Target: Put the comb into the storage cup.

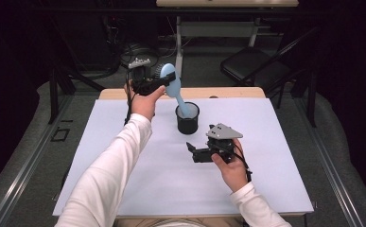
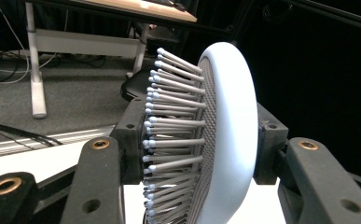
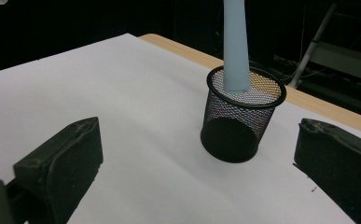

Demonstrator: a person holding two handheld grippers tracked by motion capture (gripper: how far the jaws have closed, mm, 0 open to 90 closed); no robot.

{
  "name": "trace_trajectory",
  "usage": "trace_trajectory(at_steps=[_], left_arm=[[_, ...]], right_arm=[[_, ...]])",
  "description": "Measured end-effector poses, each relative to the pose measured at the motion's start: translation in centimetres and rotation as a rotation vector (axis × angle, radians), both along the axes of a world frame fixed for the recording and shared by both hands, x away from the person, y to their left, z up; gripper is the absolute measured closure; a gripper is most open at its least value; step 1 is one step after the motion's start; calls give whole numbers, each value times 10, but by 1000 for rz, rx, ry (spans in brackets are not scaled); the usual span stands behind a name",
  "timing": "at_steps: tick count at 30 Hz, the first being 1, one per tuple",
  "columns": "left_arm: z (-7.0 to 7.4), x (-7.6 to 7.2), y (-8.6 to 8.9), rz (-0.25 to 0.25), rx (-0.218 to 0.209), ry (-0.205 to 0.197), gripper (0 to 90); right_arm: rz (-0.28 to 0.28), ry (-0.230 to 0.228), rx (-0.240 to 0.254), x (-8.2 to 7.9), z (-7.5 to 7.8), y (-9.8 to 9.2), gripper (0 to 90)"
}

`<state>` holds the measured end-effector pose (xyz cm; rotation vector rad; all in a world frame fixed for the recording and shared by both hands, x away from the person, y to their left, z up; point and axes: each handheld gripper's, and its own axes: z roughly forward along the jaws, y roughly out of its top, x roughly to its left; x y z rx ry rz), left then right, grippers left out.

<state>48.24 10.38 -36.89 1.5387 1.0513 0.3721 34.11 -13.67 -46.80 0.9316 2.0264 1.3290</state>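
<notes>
A light blue hairbrush (image 1: 173, 87) stands tilted with its handle (image 3: 235, 46) down inside a black mesh cup (image 1: 187, 118) near the table's far middle. My left gripper (image 1: 158, 84) is shut on the brush head (image 2: 225, 135), one jaw against the bristles and one against the smooth back. My right gripper (image 1: 193, 150) hovers low over the white table, in front of the cup (image 3: 241, 119), wide open with nothing between its fingers.
The white table top (image 1: 124, 142) has a wooden strip (image 1: 228, 92) along its far edge. Beyond it stand a folding chair (image 1: 256, 66) and a desk frame (image 1: 218, 28) on grey floor.
</notes>
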Motion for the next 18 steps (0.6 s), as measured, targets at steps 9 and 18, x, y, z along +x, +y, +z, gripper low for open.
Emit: trace_trajectory(at_steps=[9,18], left_arm=[[-4,3,-3,12,16,10,505],[-8,5,-8,7,29,15,505]], right_arm=[[0,0,1,0,0,0,8],[0,2,2,0,0,0,8]])
